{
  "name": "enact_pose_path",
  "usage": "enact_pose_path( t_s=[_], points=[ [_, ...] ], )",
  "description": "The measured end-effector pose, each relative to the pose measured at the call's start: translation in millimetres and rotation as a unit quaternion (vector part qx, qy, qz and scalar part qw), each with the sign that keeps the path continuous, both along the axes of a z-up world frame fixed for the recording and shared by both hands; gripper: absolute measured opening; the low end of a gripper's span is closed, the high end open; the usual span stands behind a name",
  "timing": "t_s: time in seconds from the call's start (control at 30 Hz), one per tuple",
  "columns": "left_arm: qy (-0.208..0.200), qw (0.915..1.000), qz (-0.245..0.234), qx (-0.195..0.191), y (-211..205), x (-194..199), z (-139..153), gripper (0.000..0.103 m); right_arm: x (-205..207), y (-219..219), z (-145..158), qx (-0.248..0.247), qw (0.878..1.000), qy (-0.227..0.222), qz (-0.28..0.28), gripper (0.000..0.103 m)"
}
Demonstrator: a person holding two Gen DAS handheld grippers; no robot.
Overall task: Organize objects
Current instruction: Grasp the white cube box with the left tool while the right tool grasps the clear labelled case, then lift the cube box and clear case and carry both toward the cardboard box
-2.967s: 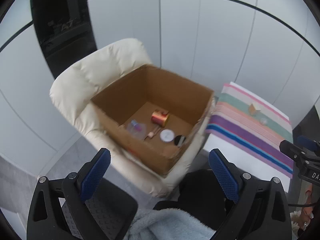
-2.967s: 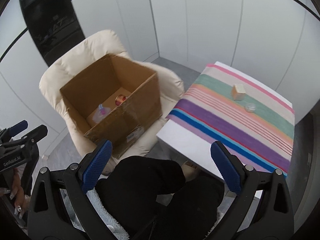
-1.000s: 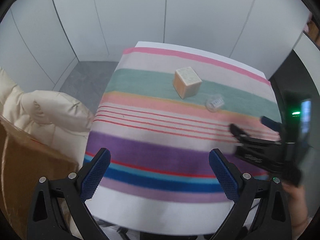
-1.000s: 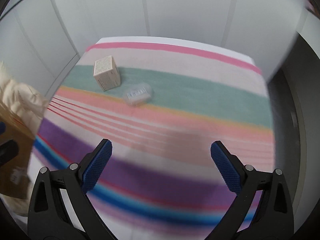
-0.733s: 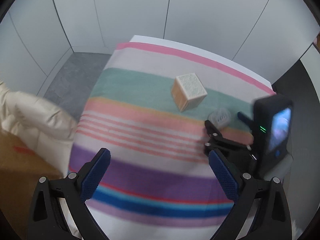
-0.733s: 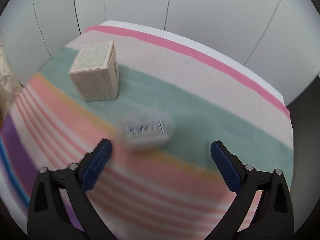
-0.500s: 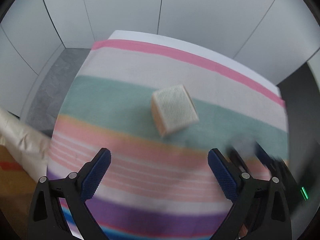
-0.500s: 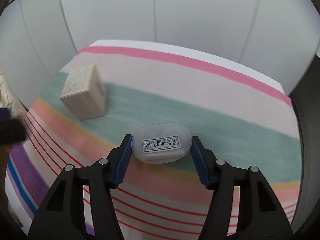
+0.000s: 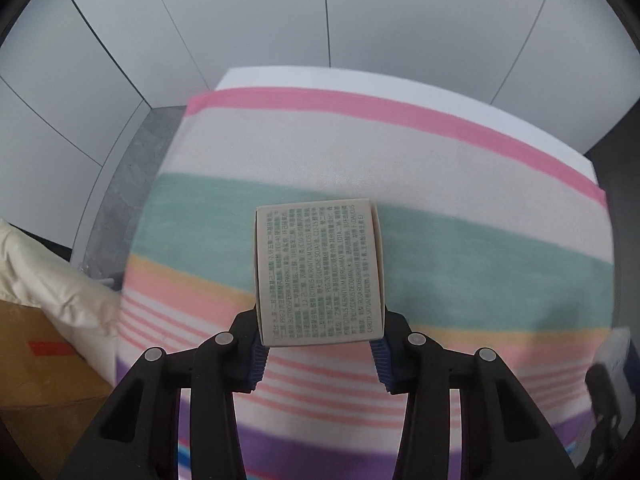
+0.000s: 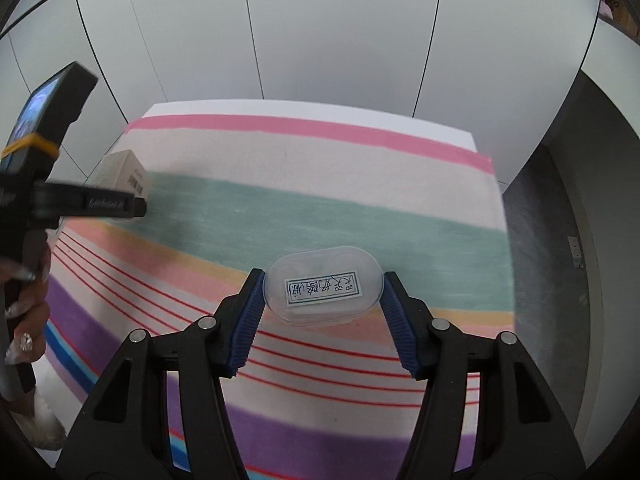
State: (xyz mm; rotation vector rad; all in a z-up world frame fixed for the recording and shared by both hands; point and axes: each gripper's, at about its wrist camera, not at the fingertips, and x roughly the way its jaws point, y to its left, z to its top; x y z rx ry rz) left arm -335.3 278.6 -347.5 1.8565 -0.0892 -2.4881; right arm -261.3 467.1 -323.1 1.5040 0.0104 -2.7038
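My left gripper (image 9: 318,346) is shut on a beige printed carton (image 9: 318,274), held over the striped cloth (image 9: 360,160). The carton (image 10: 122,174) and the left gripper (image 10: 138,205) also show at the left of the right wrist view. My right gripper (image 10: 322,320) is shut on a clear oval plastic case (image 10: 322,290) with a white label, close above the striped cloth (image 10: 320,168).
The cloth covers a white table (image 10: 400,118) set against grey wall panels. A cream chair cushion (image 9: 44,276) and a cardboard box (image 9: 36,364) stand at the left of the table. Grey floor (image 10: 540,240) lies to the right.
My left gripper has closed on the carton, which was lying free on the cloth. My right gripper still grips the clear case and has lifted a little.
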Motion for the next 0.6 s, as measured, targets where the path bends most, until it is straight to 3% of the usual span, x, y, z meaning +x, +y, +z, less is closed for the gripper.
enact_pose_path(
  t_s=[0.13, 0.6],
  points=[
    [0.029, 0.9993, -0.015, -0.021, 4, 13, 40, 0.044, 13, 3, 35, -0.011, 1.000, 0.012, -0.001, 0.060],
    [0.120, 0.9904, -0.060, -0.032, -22, 86, 212, 0.044, 67, -19, 182, -0.021, 0.995, 0.094, 0.027, 0.060]
  ],
)
